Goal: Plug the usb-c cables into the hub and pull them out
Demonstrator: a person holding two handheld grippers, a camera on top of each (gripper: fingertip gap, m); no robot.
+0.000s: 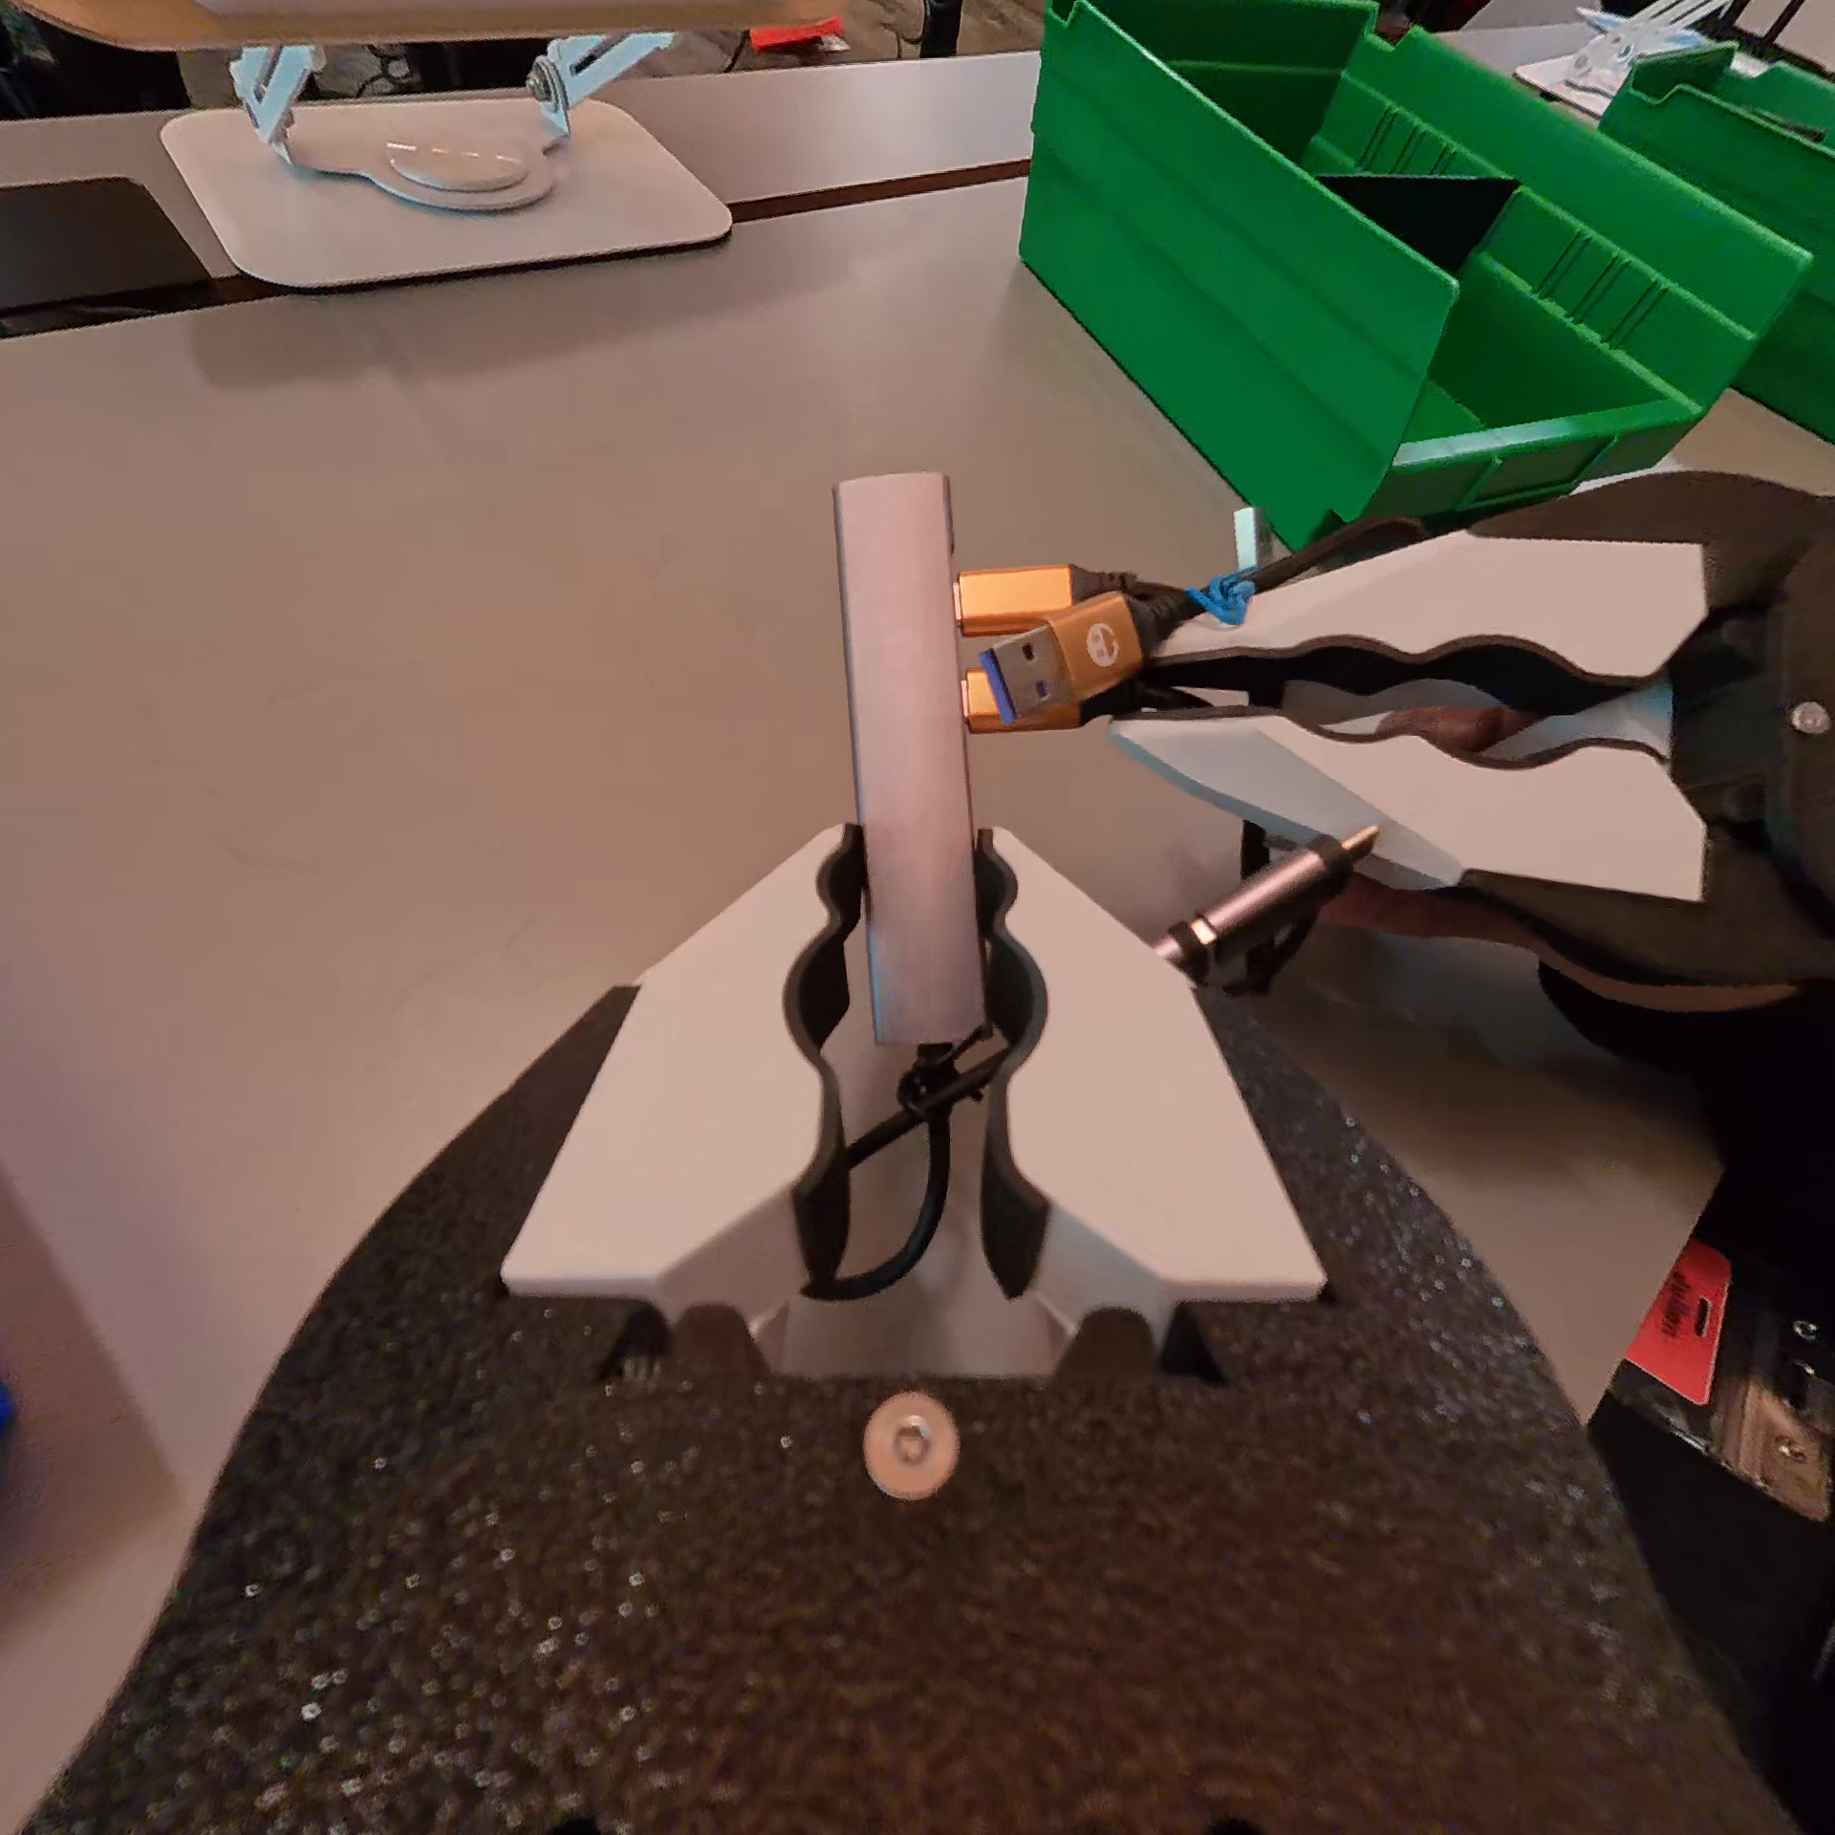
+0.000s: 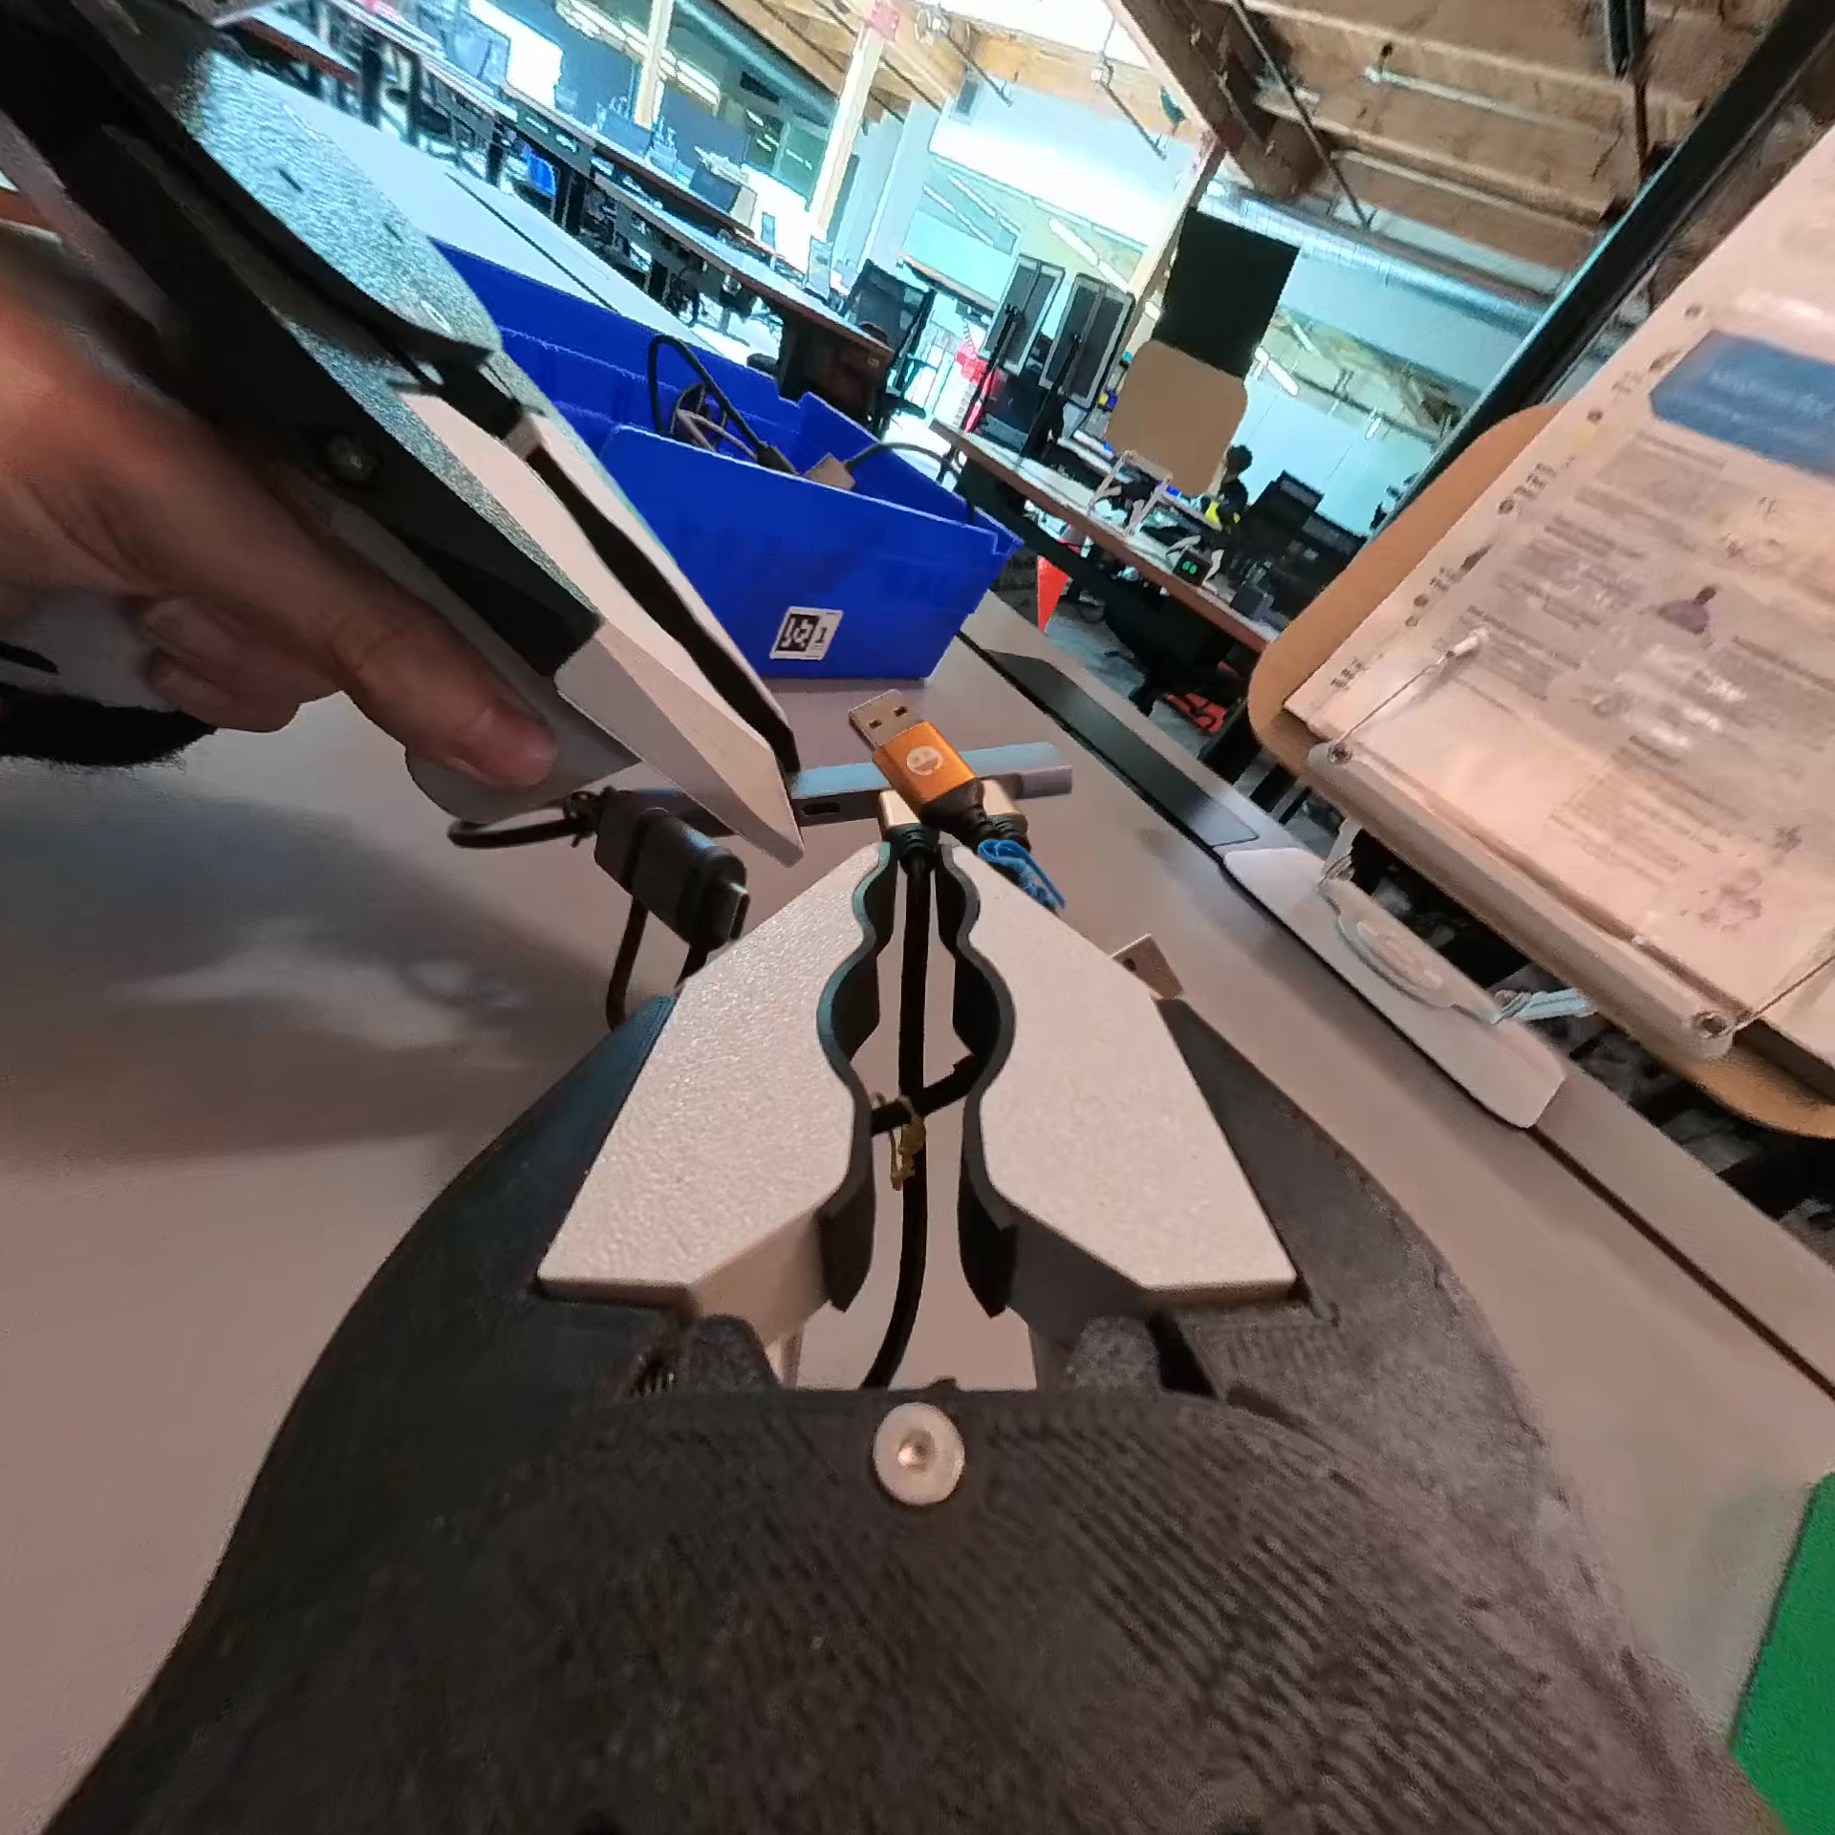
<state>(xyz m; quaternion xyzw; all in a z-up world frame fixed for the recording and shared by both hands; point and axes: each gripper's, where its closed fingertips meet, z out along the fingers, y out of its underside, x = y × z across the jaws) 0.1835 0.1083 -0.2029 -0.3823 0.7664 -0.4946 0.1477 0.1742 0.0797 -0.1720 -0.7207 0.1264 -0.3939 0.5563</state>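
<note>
Left wrist view showed the left gripper (image 1: 918, 874) clamped on the light, rigid hub (image 1: 904, 715) while beside it the right gripper (image 1: 1142, 685) pinched limp braided cables (image 1: 1142, 606) behind stiff orange plugs (image 1: 1013, 601), the best hold.

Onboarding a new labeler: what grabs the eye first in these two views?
The grey hub stands centre frame in the left wrist view, clamped between the left gripper jaws. Orange cable plugs bunch against its right side, their black cables pinched in the right gripper. Bright green bins fill the table's far right corner, and a blue bin sits behind the hub in the right wrist view.
</note>
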